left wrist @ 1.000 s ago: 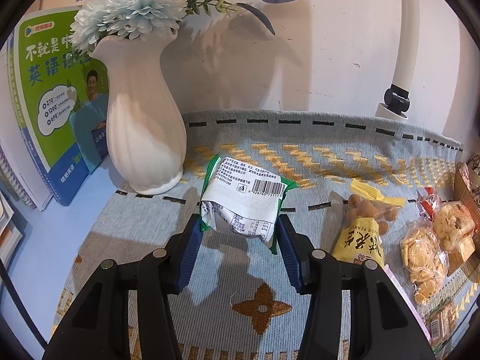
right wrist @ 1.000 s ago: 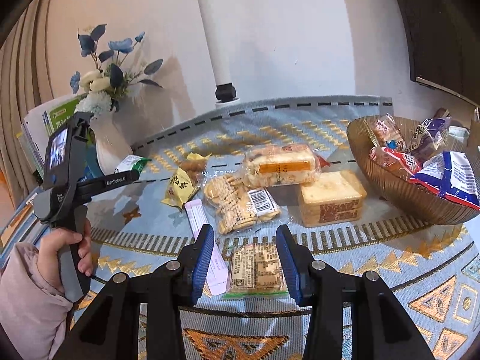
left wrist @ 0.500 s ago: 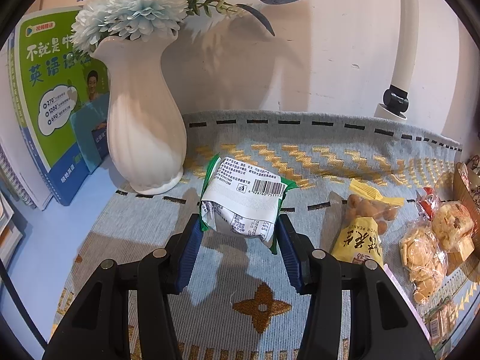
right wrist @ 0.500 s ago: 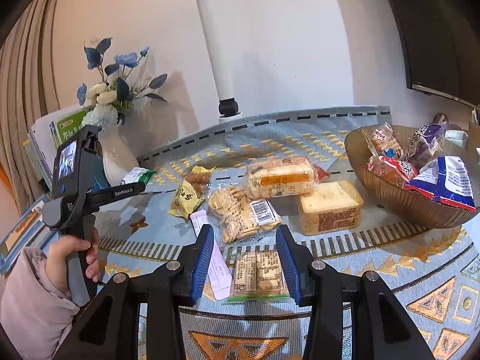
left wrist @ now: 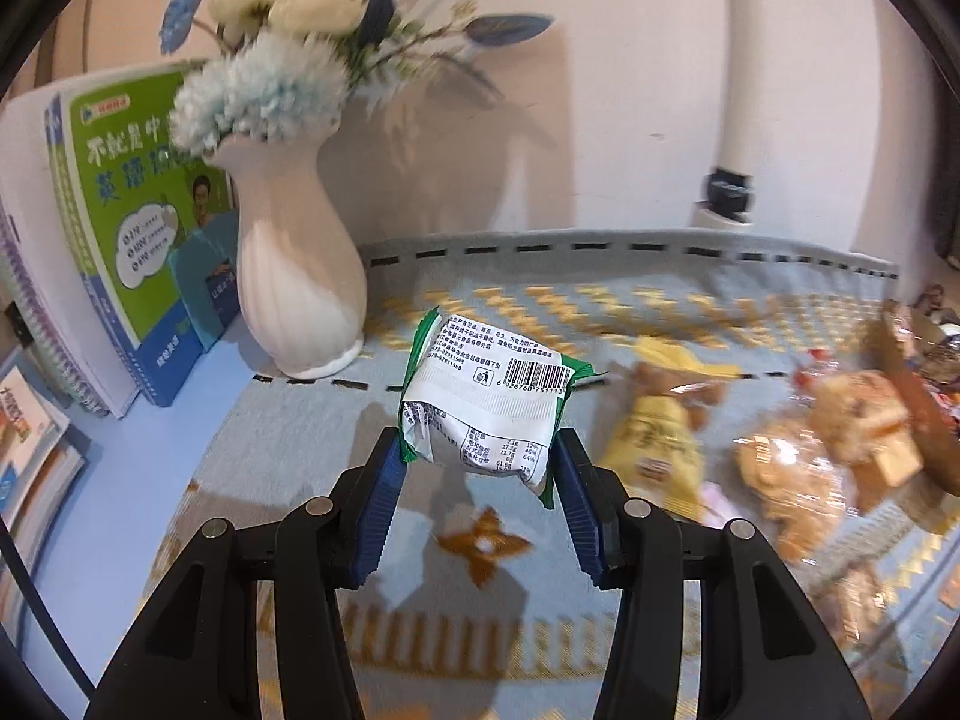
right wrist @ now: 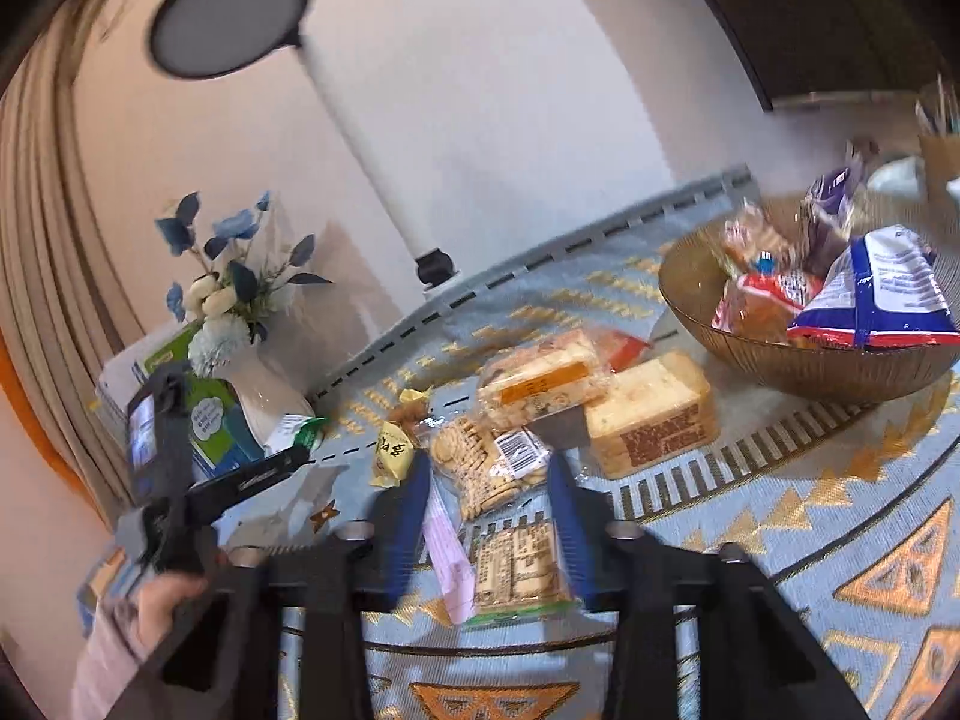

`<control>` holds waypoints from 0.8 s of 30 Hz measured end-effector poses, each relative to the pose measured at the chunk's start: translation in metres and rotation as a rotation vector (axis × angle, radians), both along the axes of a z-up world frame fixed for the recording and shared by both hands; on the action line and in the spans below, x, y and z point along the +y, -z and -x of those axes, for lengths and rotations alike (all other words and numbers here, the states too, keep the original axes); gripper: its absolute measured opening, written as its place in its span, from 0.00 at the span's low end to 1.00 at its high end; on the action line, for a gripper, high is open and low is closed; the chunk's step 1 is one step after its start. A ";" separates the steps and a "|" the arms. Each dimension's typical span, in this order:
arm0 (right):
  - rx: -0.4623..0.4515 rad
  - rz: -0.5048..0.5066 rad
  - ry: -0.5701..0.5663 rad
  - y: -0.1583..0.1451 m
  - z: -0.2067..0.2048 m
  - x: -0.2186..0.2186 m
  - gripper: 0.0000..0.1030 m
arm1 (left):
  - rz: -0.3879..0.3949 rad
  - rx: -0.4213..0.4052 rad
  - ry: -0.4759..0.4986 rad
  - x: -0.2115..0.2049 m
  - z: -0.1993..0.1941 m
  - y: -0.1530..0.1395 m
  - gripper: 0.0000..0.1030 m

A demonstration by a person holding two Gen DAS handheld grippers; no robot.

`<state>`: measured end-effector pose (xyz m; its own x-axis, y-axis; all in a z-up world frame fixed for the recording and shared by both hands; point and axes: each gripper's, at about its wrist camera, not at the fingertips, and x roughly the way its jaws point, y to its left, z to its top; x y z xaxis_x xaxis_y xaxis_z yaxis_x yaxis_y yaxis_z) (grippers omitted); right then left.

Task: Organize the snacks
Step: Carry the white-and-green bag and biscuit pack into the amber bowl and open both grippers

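Note:
My left gripper [left wrist: 480, 456] is shut on a white and green snack packet [left wrist: 486, 408], barcode side up, held clear above the patterned cloth. The right wrist view shows the same packet [right wrist: 294, 426] at that gripper's tip, in front of the vase. My right gripper [right wrist: 486, 480] hovers tilted over the snack pile with its jaws apart and nothing between them. Under it lie a flat cracker packet [right wrist: 516, 564] and a pink packet [right wrist: 444, 552]. A brown bowl [right wrist: 810, 366] at the right holds several snack bags.
A white vase [left wrist: 294, 276] with flowers and a green book [left wrist: 138, 210] stand at the left. A yellow peanut packet [left wrist: 654, 444], a biscuit bag [right wrist: 480, 462] and two bread packs [right wrist: 654, 414] lie mid-cloth. A white lamp post [right wrist: 372, 150] rises at the back.
The left gripper has risen and pulled back with the packet still in it. The right gripper has rolled, so its view tilts; its jaws look about as wide as before.

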<state>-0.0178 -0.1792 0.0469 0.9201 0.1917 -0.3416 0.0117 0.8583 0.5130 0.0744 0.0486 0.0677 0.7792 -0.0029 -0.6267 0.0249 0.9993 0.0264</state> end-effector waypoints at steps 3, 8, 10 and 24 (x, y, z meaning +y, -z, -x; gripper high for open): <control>-0.044 -0.024 -0.001 -0.032 -0.003 -0.022 0.26 | -0.006 -0.002 0.030 -0.021 0.008 -0.020 0.46; -0.089 -0.017 -0.026 -0.080 -0.019 -0.083 0.26 | 0.025 -0.029 0.142 -0.081 0.001 -0.057 0.46; -0.070 -0.019 -0.031 -0.087 -0.029 -0.111 0.26 | 0.046 -0.035 0.186 -0.105 -0.004 -0.068 0.46; 0.106 -0.101 0.027 -0.056 -0.057 -0.230 0.90 | 0.168 0.087 0.466 -0.273 -0.046 -0.066 0.87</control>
